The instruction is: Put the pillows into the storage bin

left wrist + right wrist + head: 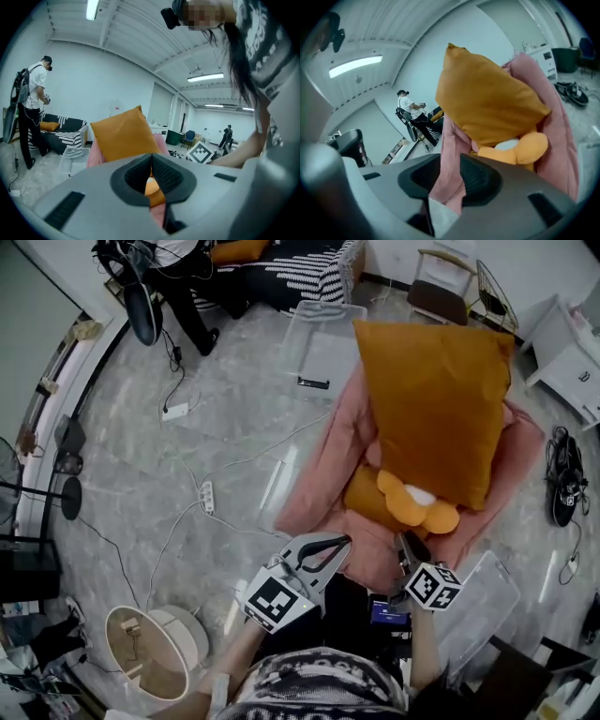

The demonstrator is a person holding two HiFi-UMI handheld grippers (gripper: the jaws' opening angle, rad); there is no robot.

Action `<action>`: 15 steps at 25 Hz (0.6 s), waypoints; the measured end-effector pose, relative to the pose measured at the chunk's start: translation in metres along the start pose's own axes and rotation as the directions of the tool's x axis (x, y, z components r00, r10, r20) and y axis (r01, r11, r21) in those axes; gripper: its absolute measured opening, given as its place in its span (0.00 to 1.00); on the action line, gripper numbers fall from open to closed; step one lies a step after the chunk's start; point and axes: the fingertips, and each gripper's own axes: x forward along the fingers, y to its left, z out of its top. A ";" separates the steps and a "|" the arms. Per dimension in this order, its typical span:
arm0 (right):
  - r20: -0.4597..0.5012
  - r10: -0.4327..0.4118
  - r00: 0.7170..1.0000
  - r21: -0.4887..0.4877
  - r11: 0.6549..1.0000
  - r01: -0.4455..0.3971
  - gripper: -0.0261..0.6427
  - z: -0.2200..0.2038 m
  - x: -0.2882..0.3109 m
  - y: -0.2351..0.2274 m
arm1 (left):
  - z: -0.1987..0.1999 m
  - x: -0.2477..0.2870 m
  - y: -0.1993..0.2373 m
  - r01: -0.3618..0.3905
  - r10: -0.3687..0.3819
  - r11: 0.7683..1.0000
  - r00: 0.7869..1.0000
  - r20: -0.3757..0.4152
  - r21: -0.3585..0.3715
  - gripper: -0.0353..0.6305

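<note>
Honestly there's no readable text anywhere here: no words, brand names or numbers I can make out. The closest thing to a sign is the black-and-white square marker pattern on the left cube point(275, 601) and the right cube point(432, 586), and those are just blocky codes, not letters. The person's top point(319, 688) has a black-and-white print, but it's too smeared to read. The small blue item point(387, 613) by the right cube might carry a label, too tiny to tell.
</note>
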 end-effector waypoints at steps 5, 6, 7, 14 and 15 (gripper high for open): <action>-0.069 -0.057 0.996 0.284 0.956 0.074 0.34 -0.018 0.038 -0.065 | -0.002 0.047 -0.001 0.059 -0.057 0.998 0.996 -0.070 0.025 0.07; -0.078 -0.063 0.995 0.355 0.931 0.086 0.38 -0.023 0.045 -0.075 | -0.003 0.054 -0.001 0.070 -0.067 0.997 0.994 -0.085 0.028 0.07; -0.083 -0.067 0.994 0.427 0.899 0.097 0.42 -0.029 0.053 -0.084 | -0.005 0.061 -0.002 0.081 -0.077 0.996 0.992 -0.098 0.030 0.07; -0.086 -0.157 0.984 0.734 0.658 0.169 0.65 -0.052 0.089 -0.141 | -0.016 0.096 -0.002 0.101 -0.101 0.995 0.982 -0.158 -0.009 0.07; -0.089 -0.168 0.982 0.748 0.640 0.177 0.65 -0.053 0.093 -0.146 | -0.017 0.099 -0.001 0.099 -0.100 0.995 0.981 -0.165 -0.014 0.07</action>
